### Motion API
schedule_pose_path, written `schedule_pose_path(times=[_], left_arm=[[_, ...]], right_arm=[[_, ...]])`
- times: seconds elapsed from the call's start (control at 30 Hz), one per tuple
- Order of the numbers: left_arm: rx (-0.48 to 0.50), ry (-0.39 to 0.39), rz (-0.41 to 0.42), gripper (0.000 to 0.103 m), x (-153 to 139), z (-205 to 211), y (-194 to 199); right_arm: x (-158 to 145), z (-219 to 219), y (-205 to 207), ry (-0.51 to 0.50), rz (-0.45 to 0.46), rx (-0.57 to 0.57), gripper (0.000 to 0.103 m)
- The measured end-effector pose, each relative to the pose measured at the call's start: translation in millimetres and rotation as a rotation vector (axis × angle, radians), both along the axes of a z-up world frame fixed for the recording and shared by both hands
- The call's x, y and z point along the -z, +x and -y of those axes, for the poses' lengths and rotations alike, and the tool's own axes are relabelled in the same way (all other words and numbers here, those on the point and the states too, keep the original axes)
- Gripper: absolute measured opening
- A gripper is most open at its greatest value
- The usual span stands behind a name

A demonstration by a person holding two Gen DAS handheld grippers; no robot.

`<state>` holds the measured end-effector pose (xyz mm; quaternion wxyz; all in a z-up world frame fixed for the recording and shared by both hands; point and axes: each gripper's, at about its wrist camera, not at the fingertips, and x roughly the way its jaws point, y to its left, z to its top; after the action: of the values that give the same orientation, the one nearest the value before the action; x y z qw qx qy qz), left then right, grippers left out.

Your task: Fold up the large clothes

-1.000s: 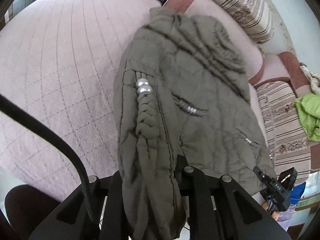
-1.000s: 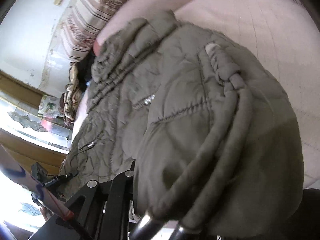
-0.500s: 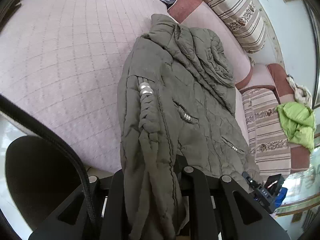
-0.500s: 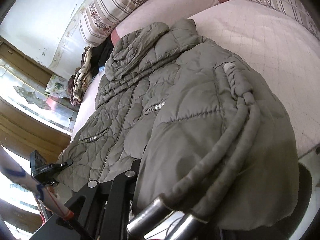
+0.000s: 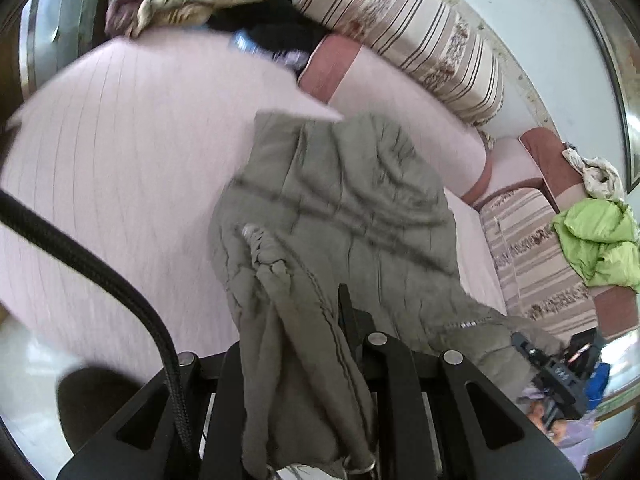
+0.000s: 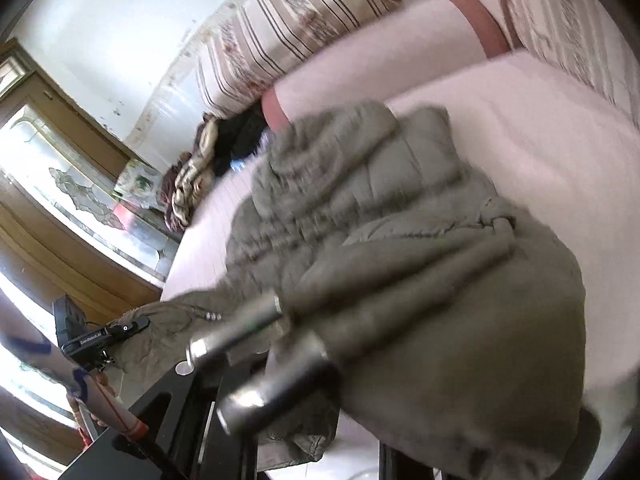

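While bunched over the pink bed (image 5: 120,168), olive quilted jacket (image 5: 340,208) pinched at its near hem by left gripper (image 5: 320,340) and right gripper (image 6: 256,360), both clamped narrow on fabric; braided drawstrings (image 6: 420,276) draped across.

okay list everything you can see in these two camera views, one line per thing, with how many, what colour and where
quilted jacket: one, olive grey, on the pink cover, its near hem gripped by both grippers
drawcords: two, olive with metal tips, lying across the jacket's near part
bed cover: one, pale pink, under the jacket
striped cushions: several, cream with brown stripes, along the wall behind the cover
green garment: one, lime, crumpled on the striped seat at right
brown and cream cloth: one heap, at the far edge
black cable: one, running down at the left of the left wrist view
left gripper: black, shut on the hem
right gripper: black, at the hem's other end
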<state>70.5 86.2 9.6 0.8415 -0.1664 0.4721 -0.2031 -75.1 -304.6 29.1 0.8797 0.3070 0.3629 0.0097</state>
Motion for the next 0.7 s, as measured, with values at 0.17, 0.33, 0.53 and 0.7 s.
schedule_pose_path(times=[0.17, 0.33, 0.53, 0.7], left_arm=[[-0.039, 0.072, 0.099, 0.015, -29.5, 22.5, 40.7], [-0.055, 0.15, 0.16, 0.016, -44.3, 51.9, 86.6], [-0.073, 0.194, 0.166, 0.016, -42.1, 79.2, 138.3], [-0.11, 0.295, 0.166, 0.016, -23.5, 103.1, 181.9]], right_arm=[[-24.3, 16.4, 47.2, -0.044, 0.053, 0.049, 0.019], [-32.7, 33.8, 91.6, -0.086, 0.057, 0.095, 0.019], [-25.1, 49.3, 141.6, -0.112, 0.028, 0.132, 0.019], [-7.1, 62.0, 187.0, -0.174, -0.027, 0.165, 0.019]])
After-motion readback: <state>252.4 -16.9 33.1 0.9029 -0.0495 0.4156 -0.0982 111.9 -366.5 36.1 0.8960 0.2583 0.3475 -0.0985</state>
